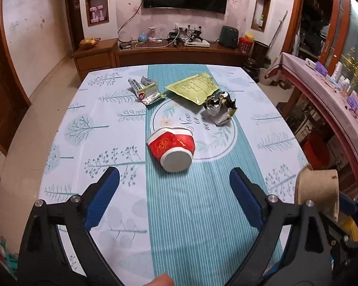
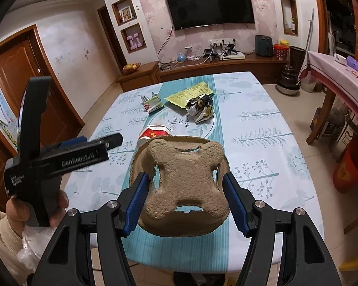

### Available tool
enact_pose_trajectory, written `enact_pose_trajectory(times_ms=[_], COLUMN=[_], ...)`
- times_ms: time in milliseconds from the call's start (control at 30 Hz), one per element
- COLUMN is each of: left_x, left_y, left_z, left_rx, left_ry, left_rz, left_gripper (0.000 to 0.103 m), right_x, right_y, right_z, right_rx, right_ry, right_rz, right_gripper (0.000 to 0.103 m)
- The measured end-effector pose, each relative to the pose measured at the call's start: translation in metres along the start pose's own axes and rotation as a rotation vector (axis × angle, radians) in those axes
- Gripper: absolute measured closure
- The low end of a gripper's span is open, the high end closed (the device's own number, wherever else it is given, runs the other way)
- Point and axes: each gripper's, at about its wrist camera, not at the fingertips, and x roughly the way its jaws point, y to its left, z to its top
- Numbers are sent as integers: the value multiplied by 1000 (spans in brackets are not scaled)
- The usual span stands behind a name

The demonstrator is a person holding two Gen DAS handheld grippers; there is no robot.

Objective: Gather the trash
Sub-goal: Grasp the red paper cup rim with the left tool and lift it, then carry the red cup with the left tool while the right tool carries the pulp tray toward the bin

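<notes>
Our left tool gapes wide and empty, pitched down at the worktop; the red cup lies on its side just ahead, base toward us, nearer this hand; our right tool clamps a cardboard tray, held above the worktop's near edge.

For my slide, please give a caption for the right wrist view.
Right tool grips a brown pulp tray above the table.

The pulp tray hides most of the red paper cup; the wrappers' print is unreadable.
</notes>
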Motion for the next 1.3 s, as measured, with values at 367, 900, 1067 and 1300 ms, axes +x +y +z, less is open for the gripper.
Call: enact_pose_trajectory(times_ms=[367,900,1067,1300], left_x=[68,171,191,190], left_y=[0,13,17,15], left_z=[26,19,15,14], left_rx=[-60,-114,-143,-110], left_ry=[56,192,226,174], left_rz=[19,67,73,93], left_gripper=[11,16,22,27], right_x=[42,103,113,120], right_y=[-27,-45,-47,-50], right_z=[18,13,11,8], right_rx=[-19,-14,-16,-12], right_ry=[27,72,80,91], right_rz=[35,69,78,73], right_gripper=[39,39,39,39])
